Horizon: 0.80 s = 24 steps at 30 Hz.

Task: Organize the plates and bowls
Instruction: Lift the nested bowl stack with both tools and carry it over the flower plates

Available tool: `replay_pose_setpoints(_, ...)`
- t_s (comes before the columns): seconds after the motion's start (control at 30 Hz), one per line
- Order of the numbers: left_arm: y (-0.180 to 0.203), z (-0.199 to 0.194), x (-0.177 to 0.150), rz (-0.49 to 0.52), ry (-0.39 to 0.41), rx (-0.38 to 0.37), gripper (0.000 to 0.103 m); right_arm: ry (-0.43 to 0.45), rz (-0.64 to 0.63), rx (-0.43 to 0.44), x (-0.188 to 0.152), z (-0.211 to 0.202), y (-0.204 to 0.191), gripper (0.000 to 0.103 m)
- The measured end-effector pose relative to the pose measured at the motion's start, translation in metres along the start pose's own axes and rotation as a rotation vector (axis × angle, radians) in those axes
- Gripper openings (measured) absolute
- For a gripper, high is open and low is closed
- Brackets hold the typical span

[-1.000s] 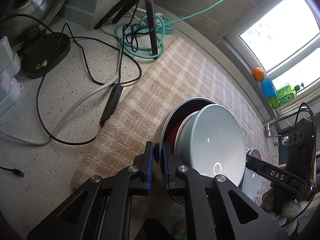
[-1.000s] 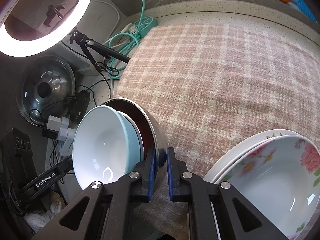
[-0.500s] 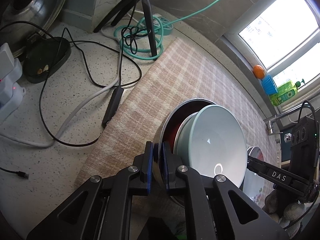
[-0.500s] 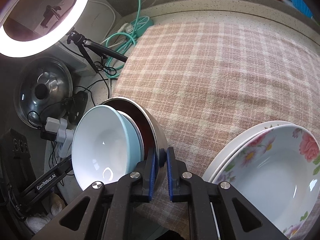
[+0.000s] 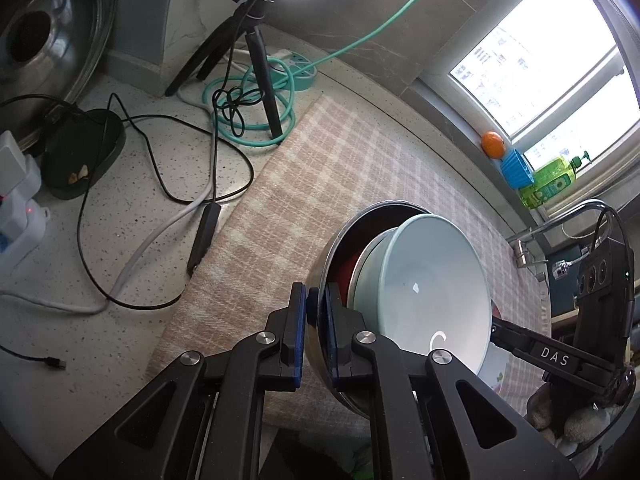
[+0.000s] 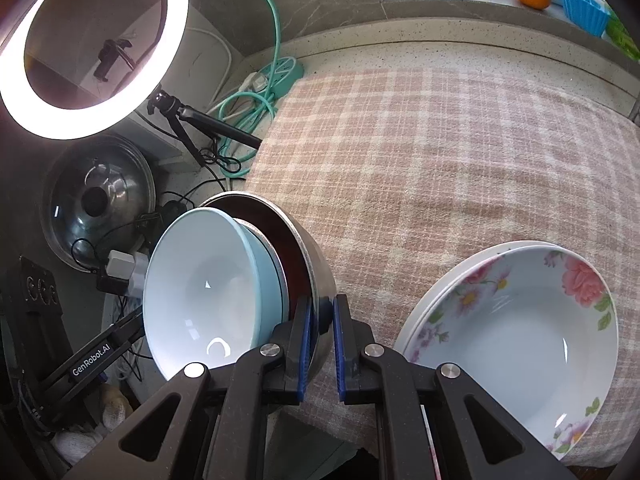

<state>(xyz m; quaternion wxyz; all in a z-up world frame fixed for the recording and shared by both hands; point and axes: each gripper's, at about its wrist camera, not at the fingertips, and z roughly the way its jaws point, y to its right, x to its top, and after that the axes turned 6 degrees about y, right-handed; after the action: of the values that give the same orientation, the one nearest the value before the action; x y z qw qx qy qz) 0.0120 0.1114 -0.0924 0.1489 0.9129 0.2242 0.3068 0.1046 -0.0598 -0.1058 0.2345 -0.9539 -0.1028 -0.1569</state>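
Pink-and-cream checked cloth (image 6: 460, 152) covers most of the speckled stone surface (image 5: 120, 216), and the whole job is played out on it. To the right in the right wrist view sits a stack of white floral-rimmed deep plates (image 6: 520, 328), resting on the cloth and not touched by anything.

Next in size is the round stainless-steel bowl with a dark red inside (image 5: 340, 248), tilted well up on edge and apparently clear of the cloth. A pale blue ceramic bowl with a white inside (image 5: 432, 280) is nested in it, and the rim of another pale dish shows between the two; I cannot tell what that one is.

Both grippers hold the steel bowl by its rim on opposite sides. The left gripper (image 5: 318, 320) has its blue-padded fingers (image 5: 298, 328) pinched narrow on the rim wall, one inside and one outside. The right gripper (image 6: 320, 332) does the same on the far side.

My reading is that the step in hand is carrying the nested bowls as one load, probably towards the floral plates. The next move calls for both hands to travel together and level the steel bowl, since the blue bowl could slide out at this tilt.
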Motion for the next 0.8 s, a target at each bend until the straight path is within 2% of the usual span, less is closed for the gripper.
replay_pose_setpoints(0.43,0.052,-0.014,-0.006,0.052,0.031,-0.033,0.007,0.050,0.031,0.009,-0.003,-0.050,0.029,0.010)
replay_pose_setpoints(0.8,0.098,-0.008,-0.023,0.116,0.001,-0.087,0.008,0.093,0.071,-0.033,-0.017,-0.089,0.069,0.010)
